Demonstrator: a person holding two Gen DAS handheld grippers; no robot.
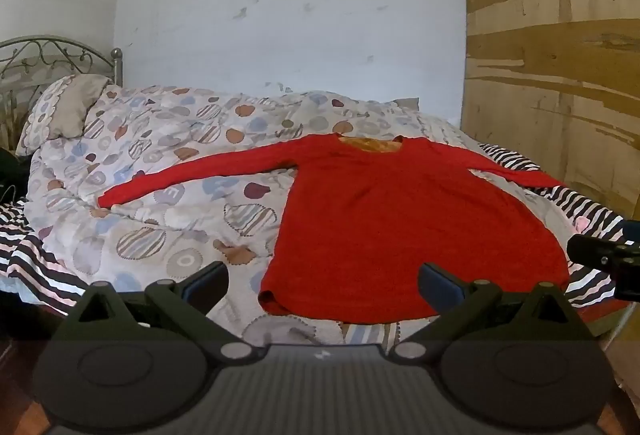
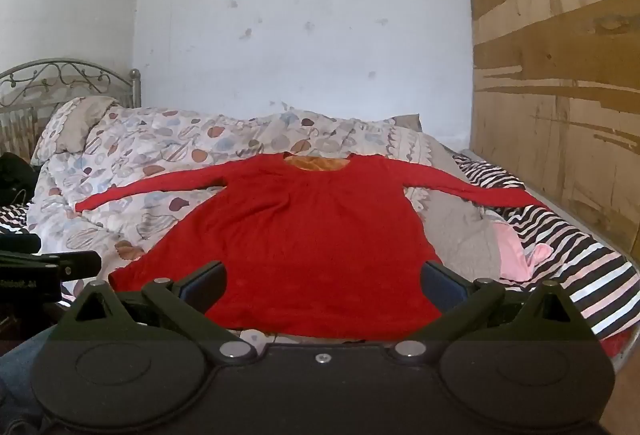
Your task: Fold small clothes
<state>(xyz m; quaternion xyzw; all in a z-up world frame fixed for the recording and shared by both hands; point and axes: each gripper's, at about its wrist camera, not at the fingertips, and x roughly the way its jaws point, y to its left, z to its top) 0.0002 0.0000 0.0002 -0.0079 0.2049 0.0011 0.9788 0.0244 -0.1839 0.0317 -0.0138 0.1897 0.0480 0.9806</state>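
Fingers of both grippers spread, empty; red top flat on quilt.

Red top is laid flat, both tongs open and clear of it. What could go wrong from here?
1. The red top lies on a lumpy patterned duvet; the open left tongs or right tongs might pinch bedding along with the hem.
2. One sleeve end rests on the striped blanket, near a pink garment; a grab there may snag either.
3. Soft bedding may shift the fold line.
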